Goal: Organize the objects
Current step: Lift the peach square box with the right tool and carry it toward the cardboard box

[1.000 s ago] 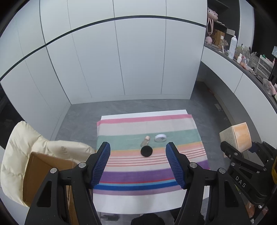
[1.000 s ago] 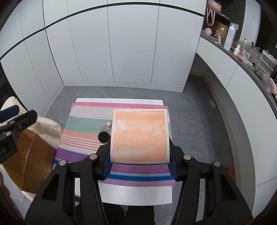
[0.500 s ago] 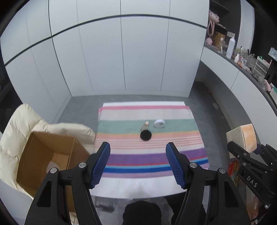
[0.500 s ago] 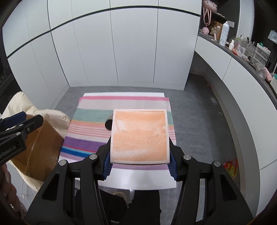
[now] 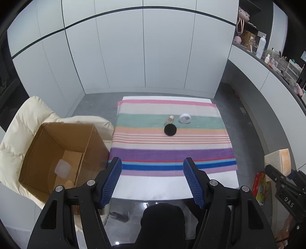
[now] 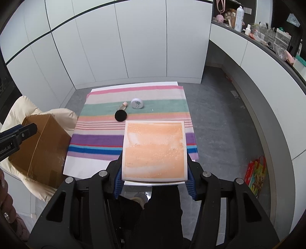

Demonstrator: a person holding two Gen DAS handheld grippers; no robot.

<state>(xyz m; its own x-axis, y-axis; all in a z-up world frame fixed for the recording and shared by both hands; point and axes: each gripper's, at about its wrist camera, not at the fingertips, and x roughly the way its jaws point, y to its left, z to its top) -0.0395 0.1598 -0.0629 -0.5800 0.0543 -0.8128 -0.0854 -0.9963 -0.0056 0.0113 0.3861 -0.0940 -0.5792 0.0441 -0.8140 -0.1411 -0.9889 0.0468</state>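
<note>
My right gripper (image 6: pixel 154 172) is shut on an orange and white box (image 6: pixel 154 150), held flat above the near edge of the table; the box also shows in the left wrist view (image 5: pixel 279 160). My left gripper (image 5: pixel 152 177) is open and empty, held above the table's near edge. On the striped cloth (image 5: pixel 172 151) lie a black round puff (image 5: pixel 170 129), a small bottle (image 5: pixel 169 120) and a white round jar (image 5: pixel 184 118). An open cardboard box (image 5: pixel 57 153) stands left of the table, with a clear lid (image 5: pixel 62 169) inside.
The cardboard box rests on a cream padded jacket (image 5: pixel 24 116). A colourful box (image 6: pixel 256 177) lies on the grey floor at the right. A counter with bottles (image 6: pixel 239 16) runs along the right wall. White cabinets stand behind the table.
Both grippers have pulled back and up from the table, so more floor and the cardboard box show. The right gripper still holds the orange box. The left stays open.
</note>
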